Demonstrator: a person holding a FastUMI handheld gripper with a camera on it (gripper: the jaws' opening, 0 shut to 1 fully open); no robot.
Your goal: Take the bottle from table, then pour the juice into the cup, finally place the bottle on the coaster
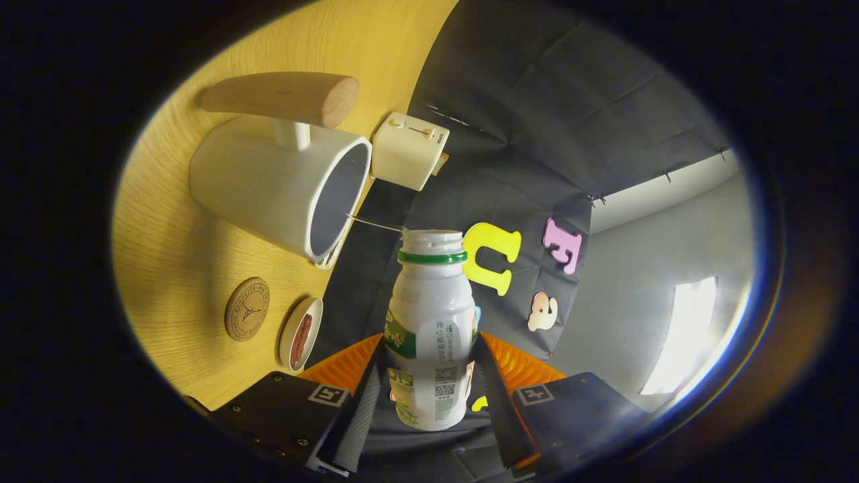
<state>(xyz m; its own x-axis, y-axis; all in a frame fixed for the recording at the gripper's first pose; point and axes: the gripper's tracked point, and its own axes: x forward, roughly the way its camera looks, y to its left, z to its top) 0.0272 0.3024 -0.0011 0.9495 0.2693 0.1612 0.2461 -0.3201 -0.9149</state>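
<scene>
My gripper [429, 379] is shut on a small white bottle [429, 322] with a green neck ring and a green label. The bottle has no cap, and its open mouth points toward a white cup [275, 184] with a wooden handle [285, 97]. The whole view is rolled, so the bottle is tipped toward the cup. A thin stream [372, 223] runs from the bottle's mouth to the cup's rim. A round wooden coaster [246, 309] lies on the wooden table [174, 248] beside the cup, closer to my fingers.
A small white dish [300, 334] holding something reddish brown sits on the table by the coaster. A cream toaster [409, 151] stands beyond the cup at the table's far edge. The dark booth wall rises behind it.
</scene>
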